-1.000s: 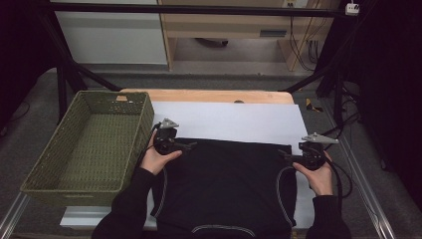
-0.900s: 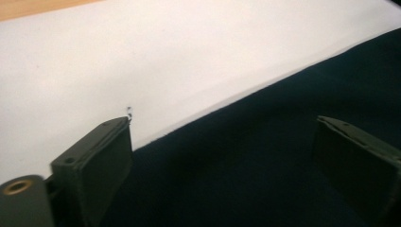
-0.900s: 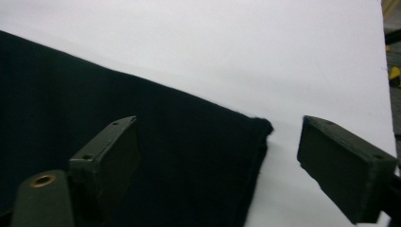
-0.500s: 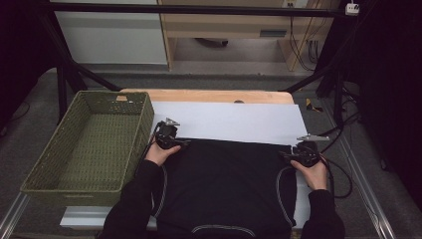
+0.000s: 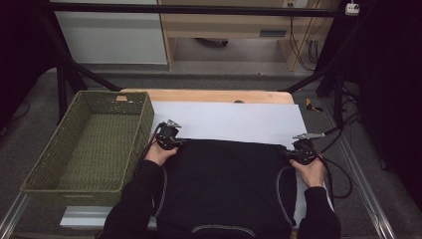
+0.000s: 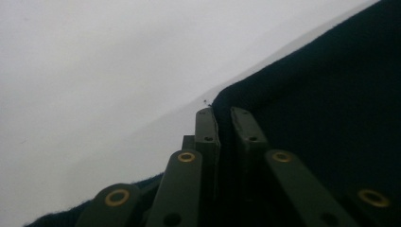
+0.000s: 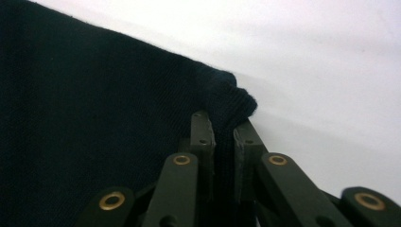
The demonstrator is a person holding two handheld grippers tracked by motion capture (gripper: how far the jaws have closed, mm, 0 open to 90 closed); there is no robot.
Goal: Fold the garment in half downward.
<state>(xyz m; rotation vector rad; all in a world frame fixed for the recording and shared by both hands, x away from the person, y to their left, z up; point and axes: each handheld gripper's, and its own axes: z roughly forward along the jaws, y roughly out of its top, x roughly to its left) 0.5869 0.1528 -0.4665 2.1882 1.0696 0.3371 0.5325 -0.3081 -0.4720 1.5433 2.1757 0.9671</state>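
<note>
Black cloth, a dark garment (image 5: pixel 224 184), lies spread flat on the near half of the worktop (image 5: pixel 209 95), over a white sheet (image 5: pixel 234 124) that covers most of the wooden top. The garment's far edge runs straight across the sheet from one tool to the other, and the bare white sheet shows beyond it. The left tool (image 5: pixel 169 137) sits at the far left corner of the garment, held in the person's left hand (image 5: pixel 160 153); in the left gripper view its two black jaws stand close together with only a thin gap, and the corner of the cloth (image 6: pixel 321 113) passes between them, so it is clamped on the garment. The right tool (image 5: pixel 301 149) sits at the far right corner, held in the right hand (image 5: pixel 311 172); in the right gripper view its jaws are likewise nearly closed, with a bunched fold of the knit fabric (image 7: pixel 227 101) pinched between the tips and bulging just above them. Both corners rest low against the white sheet. Pale stitched seams curve along the garment near each sleeve of the person's dark top. A green woven basket (image 5: pixel 50 164) stands on the left, just beside the worktop's edge and near the left tool. Cables (image 5: pixel 343 174) trail from the right tool off to the right.
</note>
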